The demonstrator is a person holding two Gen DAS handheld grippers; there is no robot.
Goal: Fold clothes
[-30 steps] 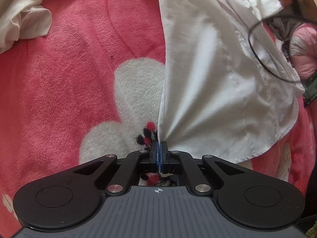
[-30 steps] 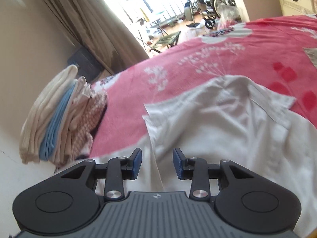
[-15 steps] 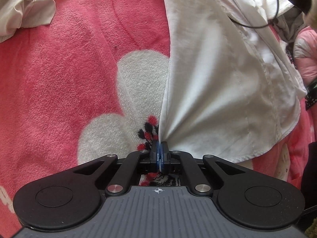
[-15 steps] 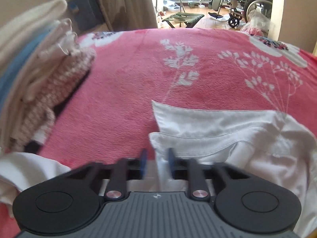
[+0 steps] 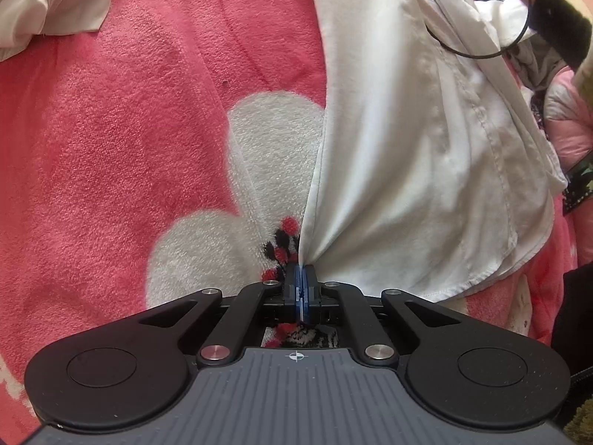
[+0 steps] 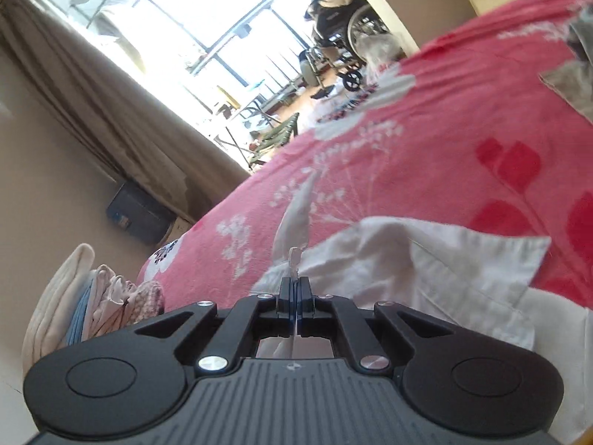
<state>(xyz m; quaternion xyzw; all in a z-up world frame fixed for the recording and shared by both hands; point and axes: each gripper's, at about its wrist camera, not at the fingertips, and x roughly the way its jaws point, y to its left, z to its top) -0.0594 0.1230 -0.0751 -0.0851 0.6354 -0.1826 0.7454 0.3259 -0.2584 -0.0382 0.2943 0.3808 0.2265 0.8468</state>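
Bed covered by a pink fleece blanket with white flower print (image 5: pixel 155 141), a white cotton button-up shirt (image 5: pixel 415 155) spread across it.

The left hand-held gripper (image 5: pixel 301 289) is clamped on a pinched edge of the shirt, the cloth fanning away from its blue pads over the blanket. The right hand-held gripper (image 6: pixel 295 300) is closed on another fold of the same shirt (image 6: pixel 426 259), a tip of fabric standing up between its pads. A stack of folded cream, blue and patterned clothes (image 6: pixel 85 304) lies at the bed's left edge; beige curtains (image 6: pixel 111 122), a bright window and a wheelchair (image 6: pixel 341 48) stand beyond.
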